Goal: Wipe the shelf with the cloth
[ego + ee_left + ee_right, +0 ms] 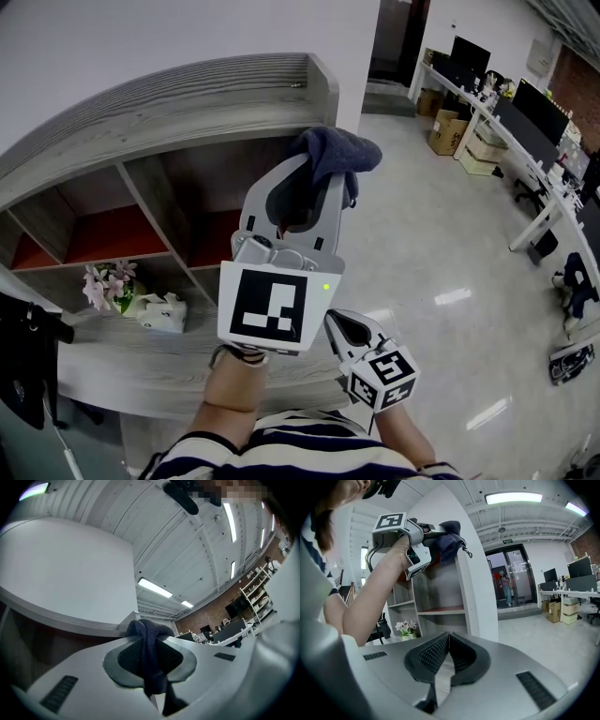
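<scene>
A grey wooden shelf unit with open compartments and red backs stands at the left. My left gripper is raised near the shelf's top right corner, shut on a dark blue cloth that bunches out past the jaw tips. In the left gripper view the cloth hangs pinched between the jaws, with the shelf top just behind. My right gripper hangs low by the person's body, shut with nothing in it. The right gripper view shows the left gripper and cloth against the shelf's upper edge.
A pot of pink flowers and a white tissue box sit on the lower ledge. A black item hangs at the far left. Glossy floor stretches right toward desks with monitors.
</scene>
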A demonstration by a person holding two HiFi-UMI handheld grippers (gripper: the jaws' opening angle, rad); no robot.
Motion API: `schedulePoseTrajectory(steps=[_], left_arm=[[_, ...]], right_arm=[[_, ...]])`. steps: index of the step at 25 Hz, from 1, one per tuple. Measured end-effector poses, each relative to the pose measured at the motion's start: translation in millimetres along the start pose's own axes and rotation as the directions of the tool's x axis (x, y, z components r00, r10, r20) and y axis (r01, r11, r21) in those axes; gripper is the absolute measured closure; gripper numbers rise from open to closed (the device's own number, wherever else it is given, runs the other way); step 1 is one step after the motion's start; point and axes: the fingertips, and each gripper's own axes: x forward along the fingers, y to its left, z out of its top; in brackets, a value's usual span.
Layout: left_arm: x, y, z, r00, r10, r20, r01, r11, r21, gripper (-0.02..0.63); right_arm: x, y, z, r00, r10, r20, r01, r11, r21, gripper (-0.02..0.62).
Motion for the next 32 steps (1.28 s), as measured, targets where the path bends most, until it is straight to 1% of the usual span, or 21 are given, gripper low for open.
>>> schedulePoseTrajectory(steps=[2,5,9,13,21,26,32], left_arm=[[-0.3,-1.4,-4.4,1.0,-0.002,-0.002,0.002,1.0,-0.001,0.543],[-3.4,-3.6,-14.6,1.0,-0.003,-0.019,0.003,1.0,0.024,0.543],[-10.9,-3.6,-36.0,0.998,-0.016,-0.061,0.016,1.0,0.003,0.543],[-19.6,-4.1,-58.3,0.993,-0.029,-0.118,0.031,0.999,0.017,0.543],[-34.0,-8.7,-98.4,0.978,-0.033,-0.208,0.035,0.999,0.008,0.543],[-43.9,-12.9,-126.9,0.962,-0.031,-0.272,0.032,0.999,-0.001,0.543],[-53.4,-17.7,-154.7,0.944,-0.027,-0.328,0.026,1.0,-0.007,0.543]], right_arm=[[1.5,1.7,-0.4,1.0,0.004,-0.001,-0.004,1.0,0.001,0.569],[4.2,4.3,-1.9,1.0,0.012,-0.006,-0.012,1.0,0.003,0.569],[6.4,6.2,-6.3,1.0,0.019,-0.019,-0.019,1.0,0.004,0.569],[8.1,9.1,-9.8,0.999,0.027,-0.027,-0.027,1.0,0.006,0.569],[6.4,8.0,-14.3,0.999,0.025,-0.039,-0.025,1.0,0.008,0.569],[4.2,7.9,-19.4,0.998,0.025,-0.05,-0.024,1.0,0.012,0.569],[-0.7,8.0,-22.9,0.998,0.024,-0.052,-0.023,1.0,0.021,0.569]])
